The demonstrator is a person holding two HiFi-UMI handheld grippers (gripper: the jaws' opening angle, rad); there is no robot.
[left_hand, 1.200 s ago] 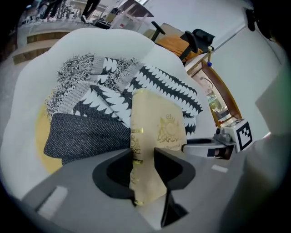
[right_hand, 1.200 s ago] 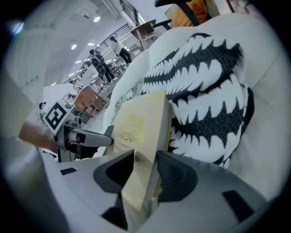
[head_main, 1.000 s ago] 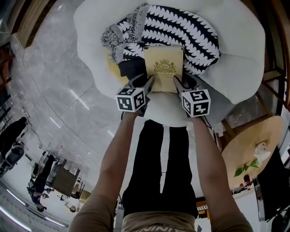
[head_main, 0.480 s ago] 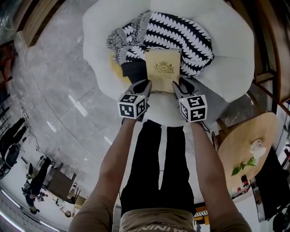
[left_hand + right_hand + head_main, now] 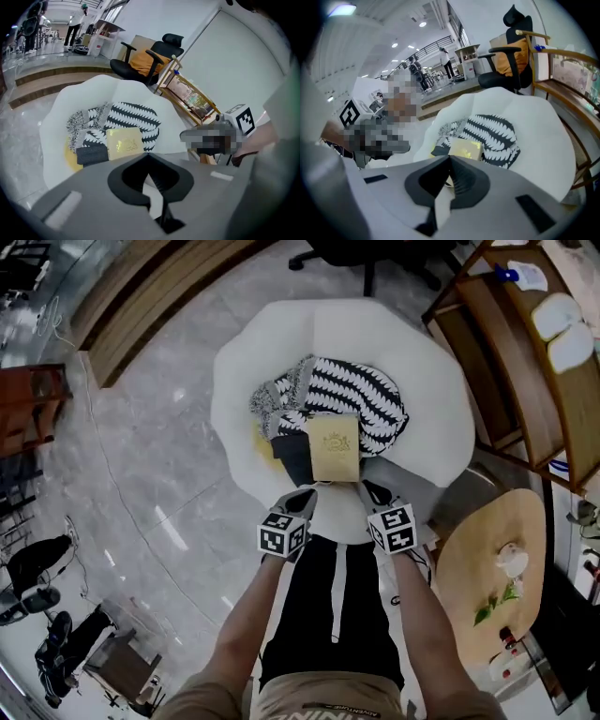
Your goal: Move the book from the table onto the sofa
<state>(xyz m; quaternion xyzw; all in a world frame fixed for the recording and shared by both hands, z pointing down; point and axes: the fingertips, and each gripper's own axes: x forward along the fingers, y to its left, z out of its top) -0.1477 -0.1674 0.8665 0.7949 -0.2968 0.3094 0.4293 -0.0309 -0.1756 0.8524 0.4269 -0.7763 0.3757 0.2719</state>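
The cream book (image 5: 335, 448) with a gold crest lies flat on the white round sofa (image 5: 433, 413). It rests partly on a black-and-white patterned blanket (image 5: 361, 395). Both grippers hang short of the book's near edge, apart from it. My left gripper (image 5: 306, 495) is shut and its jaws have just been closing, with nothing between them. My right gripper (image 5: 372, 491) is also shut after just closing, empty too. The book (image 5: 124, 143) shows beyond the shut jaws in the left gripper view. The right gripper view shows the book (image 5: 465, 150) the same way.
A dark cloth (image 5: 292, 460) and a yellow item (image 5: 262, 439) lie left of the book. To the right stand a round wooden table (image 5: 487, 563) with a small plant and a wooden shelf unit (image 5: 525, 352). An office chair (image 5: 375, 257) is behind the sofa. Grey marble floor surrounds it.
Both grippers have come away from the book's near edge and drawn back and up, their jaws closed. The book stays on the sofa, which now looks smaller and farther off.
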